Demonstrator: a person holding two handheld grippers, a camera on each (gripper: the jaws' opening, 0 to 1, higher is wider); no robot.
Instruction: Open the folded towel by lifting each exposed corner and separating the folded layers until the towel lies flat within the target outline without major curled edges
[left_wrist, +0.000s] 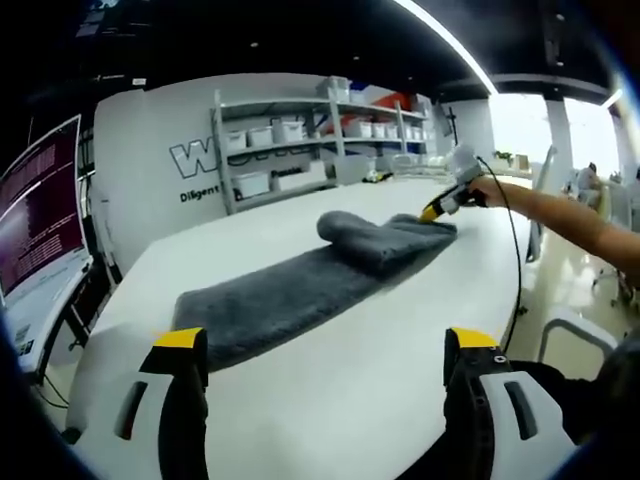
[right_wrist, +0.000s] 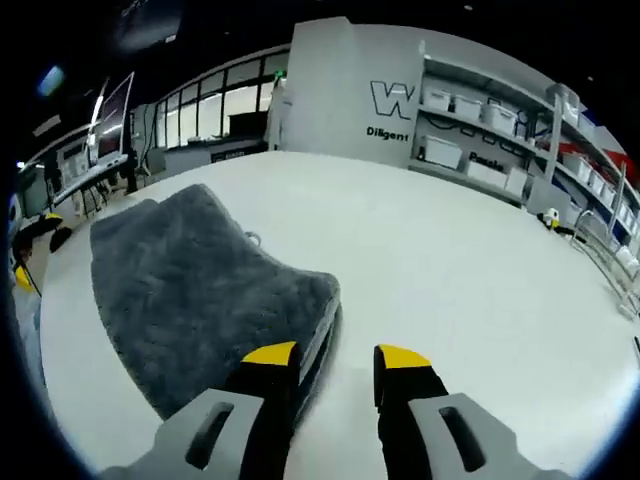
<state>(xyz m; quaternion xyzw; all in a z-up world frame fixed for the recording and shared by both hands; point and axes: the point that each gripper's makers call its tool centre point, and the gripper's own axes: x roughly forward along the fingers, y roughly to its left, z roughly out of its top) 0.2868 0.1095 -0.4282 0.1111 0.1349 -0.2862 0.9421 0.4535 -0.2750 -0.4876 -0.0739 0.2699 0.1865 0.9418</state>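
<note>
A grey towel lies in a long strip across the white table. Its far end is doubled over into a thick hump. My left gripper hovers at the near end, open wide, with nothing between its yellow-tipped fingers. My right gripper touches the hump's far edge, held by a person's arm. In the right gripper view the towel spreads to the left, and its folded corner lies just ahead of the left finger. The right gripper is partly open, with bare table showing in the gap.
Shelves with white bins stand against the lettered wall behind the table. A monitor stands at the left. A black cable hangs from the right gripper over the table's right edge. The left gripper's yellow tips show at the far left.
</note>
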